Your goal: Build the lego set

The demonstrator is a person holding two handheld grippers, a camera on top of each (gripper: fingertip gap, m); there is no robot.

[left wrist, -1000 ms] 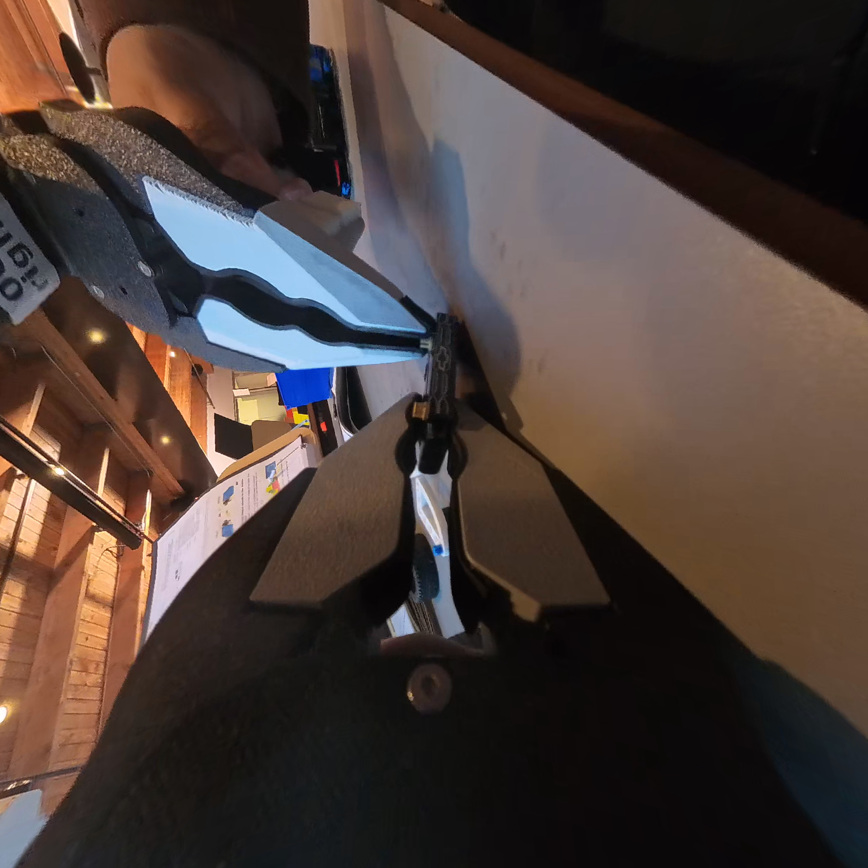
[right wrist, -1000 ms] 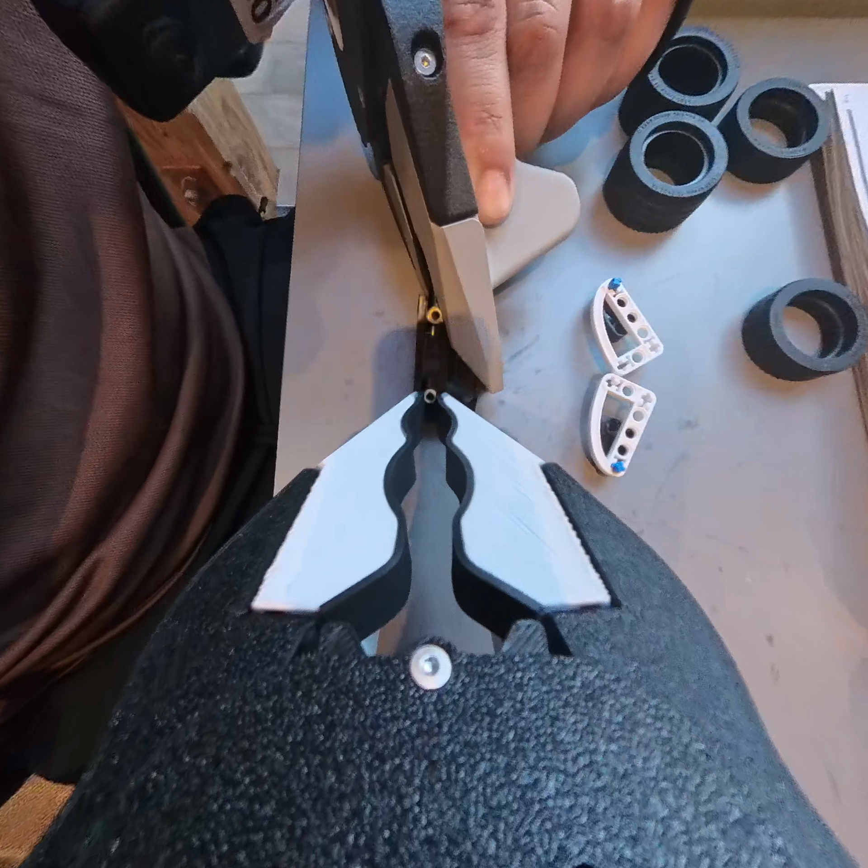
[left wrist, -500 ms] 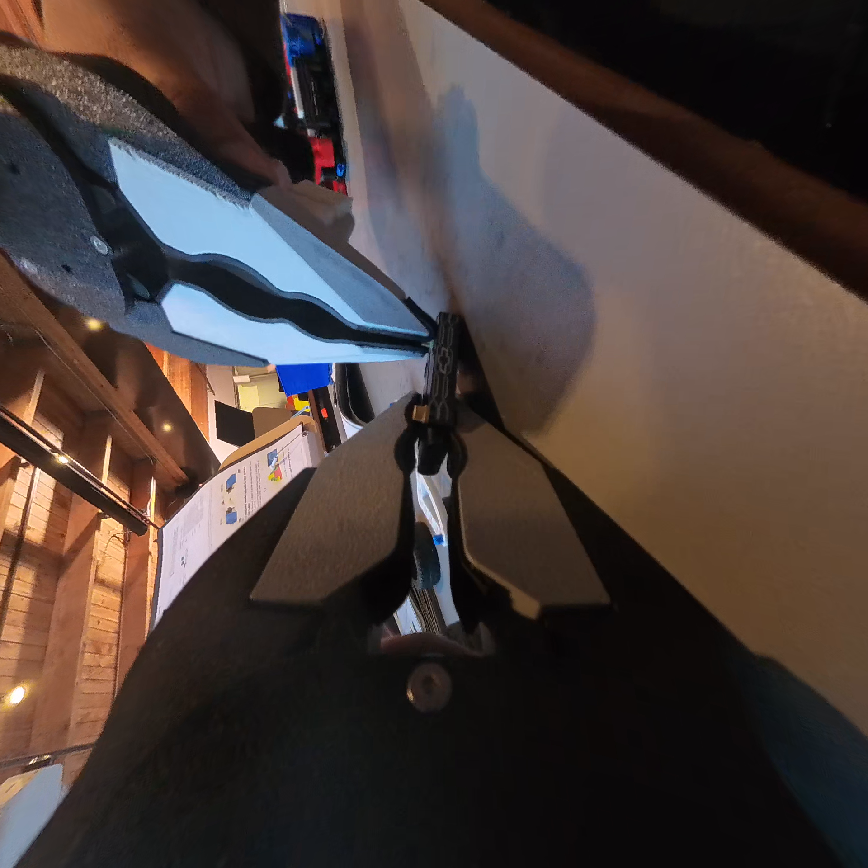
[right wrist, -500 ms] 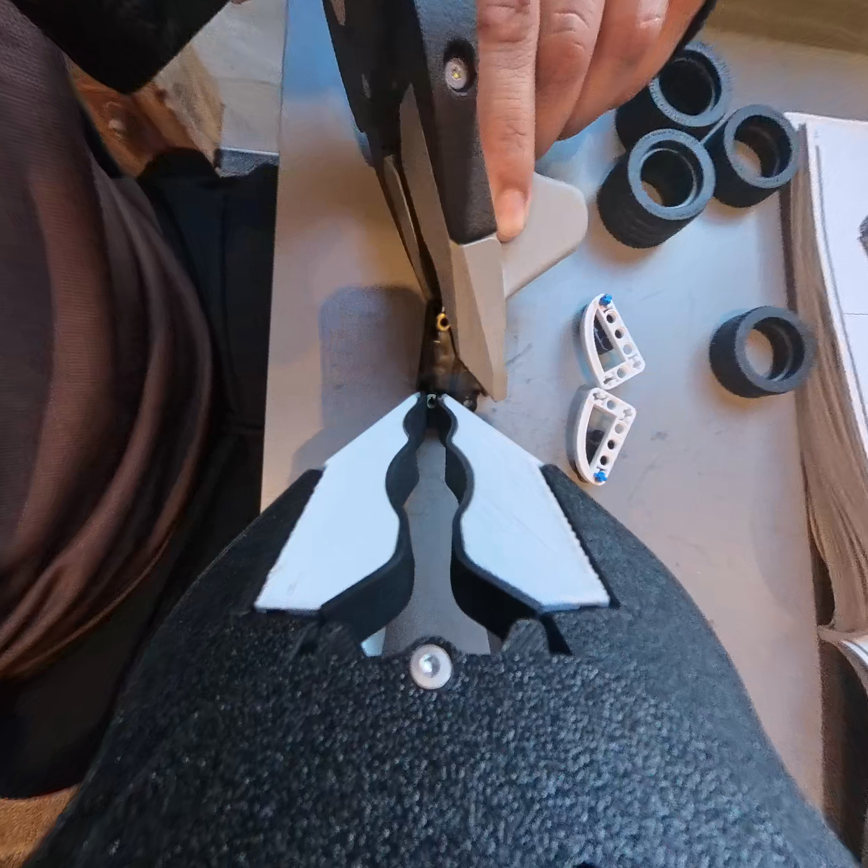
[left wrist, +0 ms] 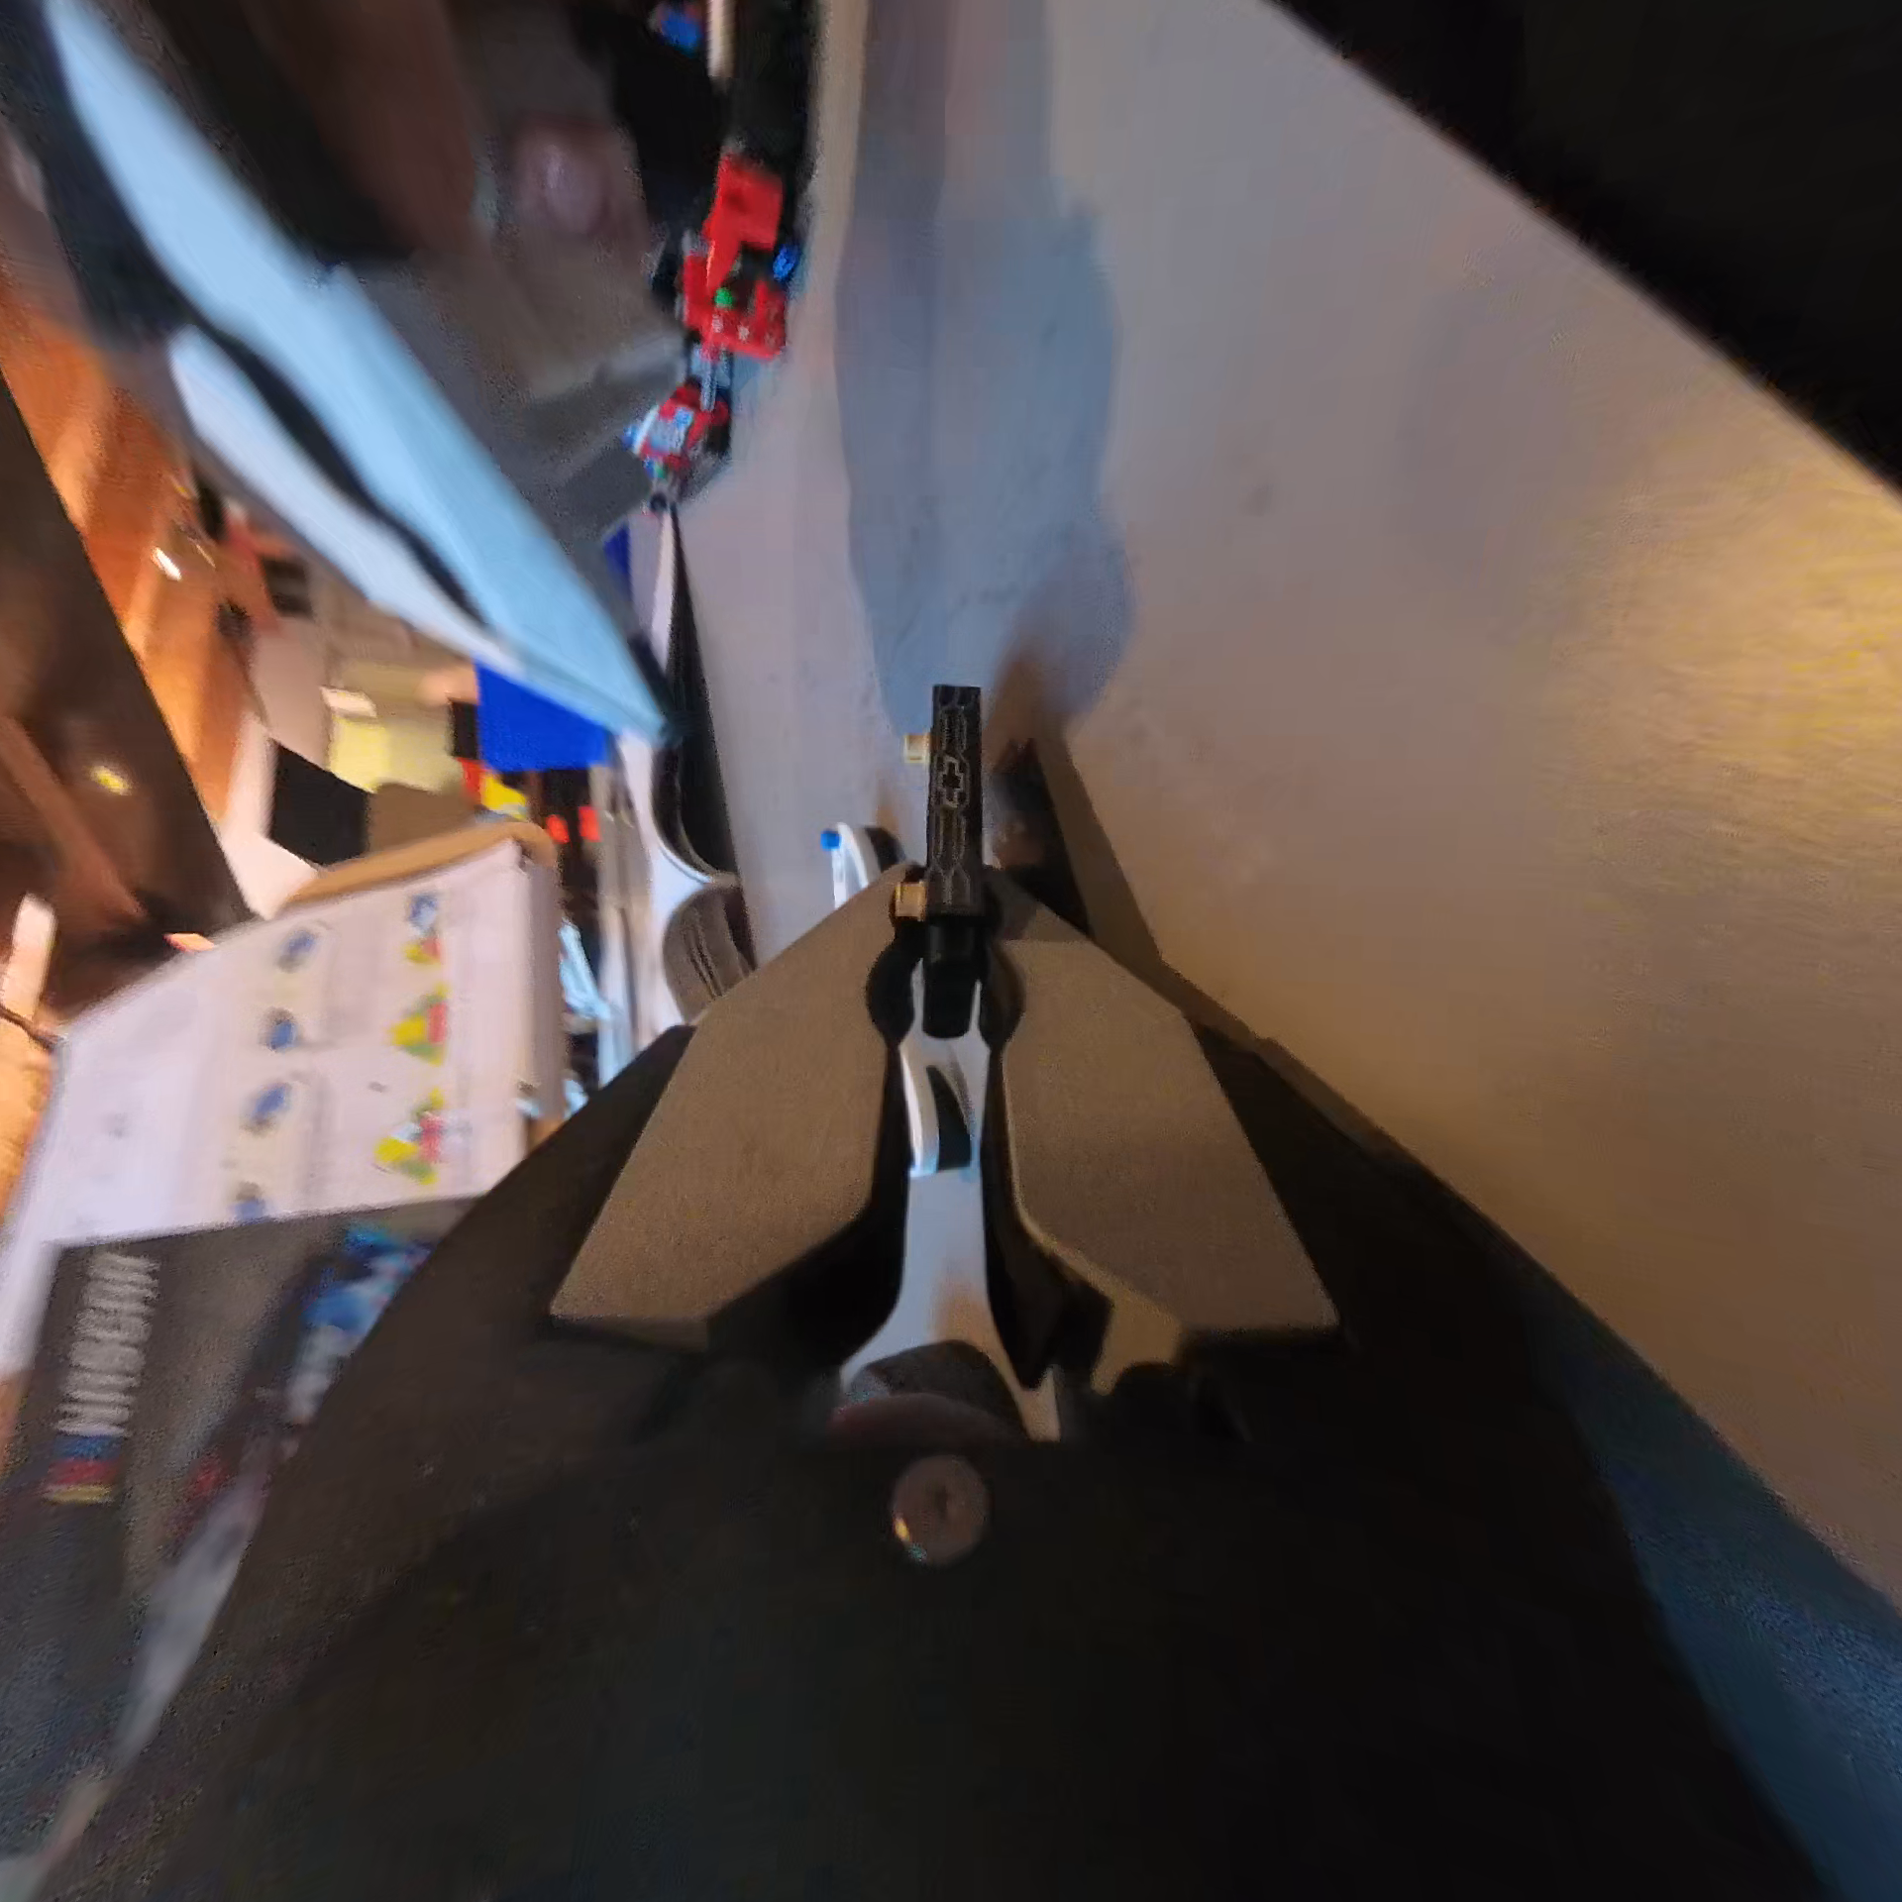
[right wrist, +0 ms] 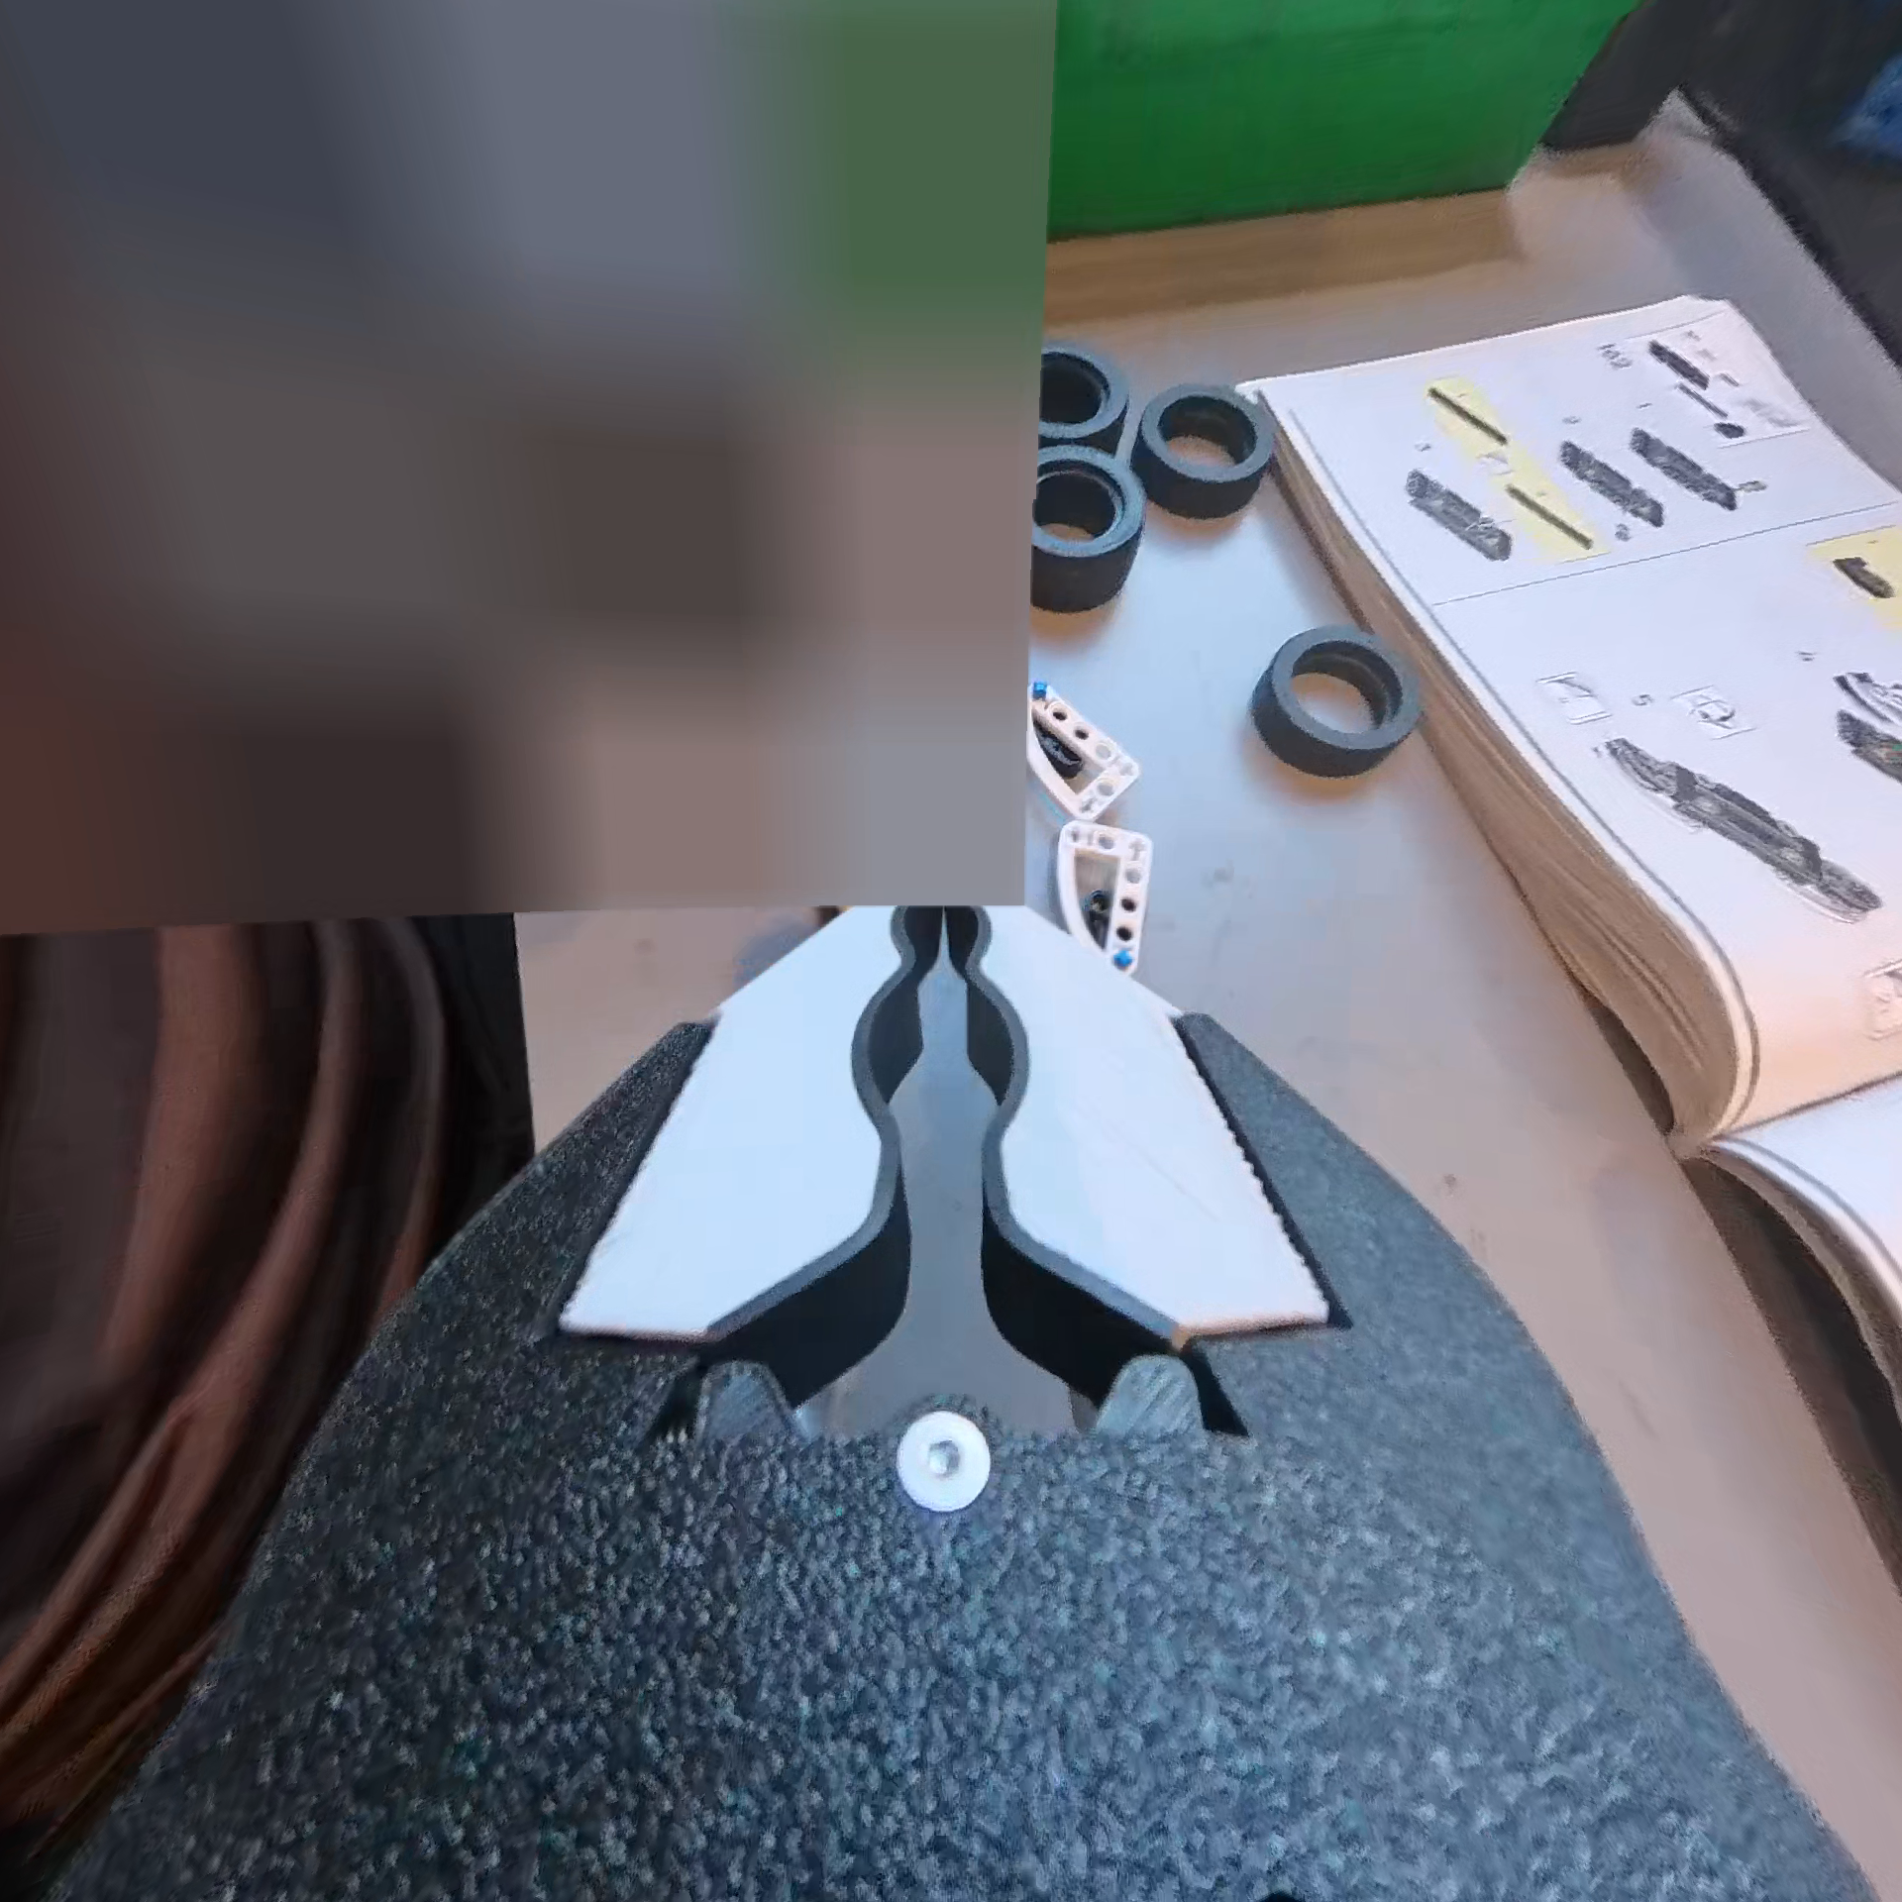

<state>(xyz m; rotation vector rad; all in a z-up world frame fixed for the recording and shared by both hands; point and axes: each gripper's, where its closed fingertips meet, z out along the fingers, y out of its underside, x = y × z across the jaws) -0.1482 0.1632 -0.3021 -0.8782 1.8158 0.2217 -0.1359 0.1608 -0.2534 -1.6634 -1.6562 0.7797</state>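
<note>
Evidently we clamp the slim black lego beam [left wrist: 955, 803] in the left gripper [left wrist: 942, 906] for steadiness above the pale table [left wrist: 1389, 720], our right gripper [right wrist: 944, 931] pinched shut on nothing.

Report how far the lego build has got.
Early stage. Done: a small red assembly sits far off on the table. In hand: the left tool is shut on a black beam; the right tool is shut and looks empty. Left: four tyres and two white panels lie loose beside the open manual.
</note>
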